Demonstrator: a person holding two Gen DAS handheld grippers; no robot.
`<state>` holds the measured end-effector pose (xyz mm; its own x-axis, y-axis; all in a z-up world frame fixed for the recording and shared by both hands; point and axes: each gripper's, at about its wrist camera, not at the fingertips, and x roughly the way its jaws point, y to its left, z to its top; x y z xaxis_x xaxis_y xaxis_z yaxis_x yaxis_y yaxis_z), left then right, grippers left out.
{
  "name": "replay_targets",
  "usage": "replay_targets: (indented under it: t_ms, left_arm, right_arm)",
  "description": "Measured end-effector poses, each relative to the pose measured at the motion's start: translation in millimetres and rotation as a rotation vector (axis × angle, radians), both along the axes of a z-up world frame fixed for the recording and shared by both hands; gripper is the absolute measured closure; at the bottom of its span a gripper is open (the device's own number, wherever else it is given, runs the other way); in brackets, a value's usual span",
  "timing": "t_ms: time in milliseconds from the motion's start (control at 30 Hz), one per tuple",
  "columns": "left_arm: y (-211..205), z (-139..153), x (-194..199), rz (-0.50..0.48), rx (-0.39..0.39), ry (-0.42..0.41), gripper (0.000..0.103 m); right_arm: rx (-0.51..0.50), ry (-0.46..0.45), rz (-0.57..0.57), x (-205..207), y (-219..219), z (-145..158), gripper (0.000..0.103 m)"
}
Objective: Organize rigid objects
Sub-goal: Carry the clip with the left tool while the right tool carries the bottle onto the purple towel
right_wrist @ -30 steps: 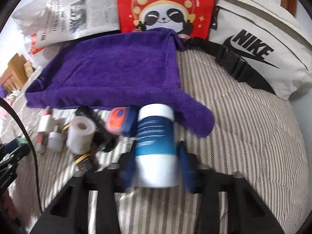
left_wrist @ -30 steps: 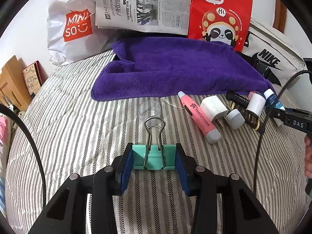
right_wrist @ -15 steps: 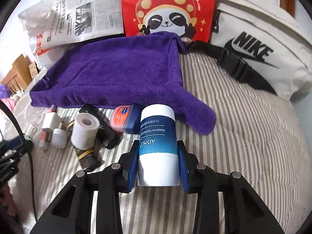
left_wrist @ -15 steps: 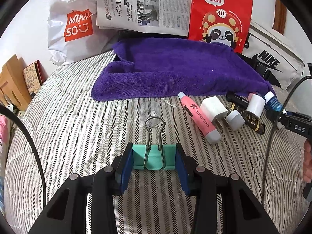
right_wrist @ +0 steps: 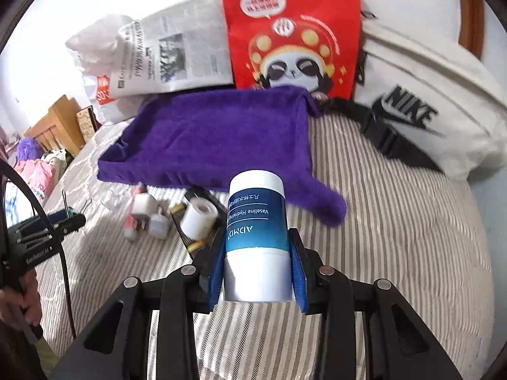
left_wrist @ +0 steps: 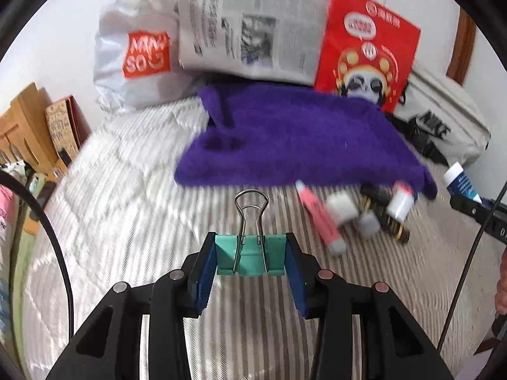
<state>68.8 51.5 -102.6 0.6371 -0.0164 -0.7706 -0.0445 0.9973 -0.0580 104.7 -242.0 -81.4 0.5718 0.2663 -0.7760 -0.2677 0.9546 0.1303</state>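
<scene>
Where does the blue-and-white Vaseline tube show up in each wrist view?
Left wrist view: the tube sits at the far right edge, held off the bed by the right gripper.
Right wrist view: the tube fills the lower centre, clamped between that gripper's blue pads.
Shared landmark: the purple towel, lying just beyond the tube in both views.

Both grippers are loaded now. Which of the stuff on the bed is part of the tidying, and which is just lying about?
Part of the job:
- green binder clip, in the left gripper
- blue-and-white tube, in the right gripper
- pink tube, white plug, dark tubes
- purple towel, probably where they go

Just lying about:
- white shopping bag
- newspaper
- red panda bag
- Nike bag
</scene>
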Motion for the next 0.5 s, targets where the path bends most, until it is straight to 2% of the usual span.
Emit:
replay_targets:
  t_ms: [267, 500]
  left_arm:
    - [14, 31, 43, -0.011, -0.044, -0.046, 0.064]
    - [11, 24, 93, -0.041, -0.046, -0.019, 0.064]
  right_arm:
    - [0.004, -0.037, 0.02, 40, 10, 22, 0.066]
    - [-0.025, -0.039, 0.003, 89, 16, 18, 0.066]
